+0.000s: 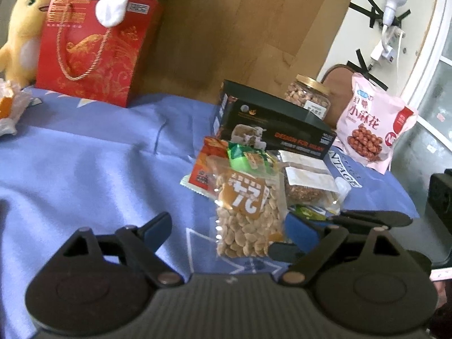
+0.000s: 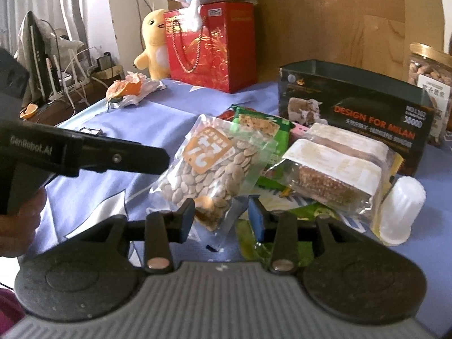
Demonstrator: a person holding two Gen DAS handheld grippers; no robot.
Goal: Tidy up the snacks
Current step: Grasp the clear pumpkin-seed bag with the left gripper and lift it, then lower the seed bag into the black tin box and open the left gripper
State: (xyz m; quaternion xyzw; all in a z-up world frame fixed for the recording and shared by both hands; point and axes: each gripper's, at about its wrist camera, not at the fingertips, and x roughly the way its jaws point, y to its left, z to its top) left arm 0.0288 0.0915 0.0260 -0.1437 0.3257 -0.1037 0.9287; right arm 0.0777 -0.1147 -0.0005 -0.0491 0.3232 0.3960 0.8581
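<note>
A clear bag of pale seeds with an orange label lies on top of a pile of snack packets on the blue cloth. My left gripper is open, its jaws wide, with the bag's lower end between them. My right gripper is open and narrower, its blue pads either side of the bag's bottom corner. Behind lie a green packet, two wrapped brown cakes and an open dark box.
A jar of nuts and a pink snack bag stand at the back right. A red gift box with plush toys stands at the back left. A white plastic cup lies right of the cakes. The left gripper's arm reaches in from the left.
</note>
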